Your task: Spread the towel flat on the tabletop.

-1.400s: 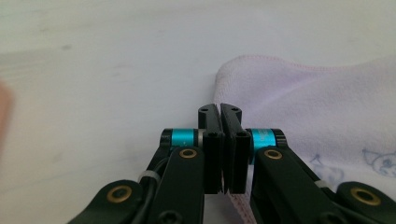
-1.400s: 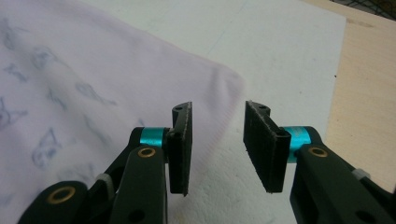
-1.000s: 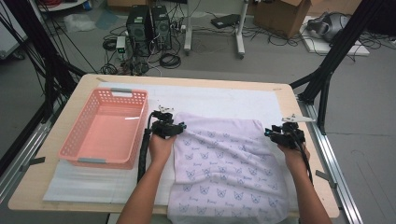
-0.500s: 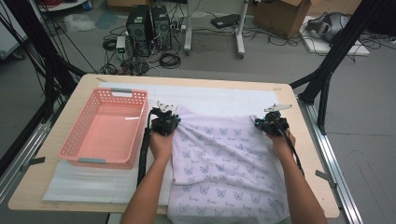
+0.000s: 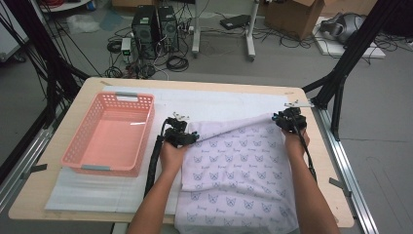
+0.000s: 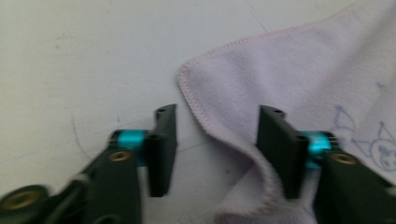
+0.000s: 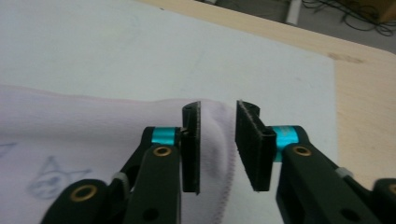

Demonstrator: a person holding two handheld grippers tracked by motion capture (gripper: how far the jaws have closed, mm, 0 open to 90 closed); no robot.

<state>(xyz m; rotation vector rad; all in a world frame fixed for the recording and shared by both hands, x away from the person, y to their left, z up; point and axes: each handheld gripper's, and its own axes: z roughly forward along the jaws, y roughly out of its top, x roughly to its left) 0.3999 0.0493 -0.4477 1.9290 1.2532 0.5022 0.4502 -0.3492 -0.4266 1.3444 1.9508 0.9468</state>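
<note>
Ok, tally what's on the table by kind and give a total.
Towel: 1
Basket: 1
White mat: 1
Grippers: 2, left and right
Total: 5

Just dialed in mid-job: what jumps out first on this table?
A lilac towel printed with small cat faces covers the near right of the table, its far edge stretched between the left gripper and the right gripper. Both have just been opening, each with a towel corner between its jaws. An empty pink basket sits left.
</note>
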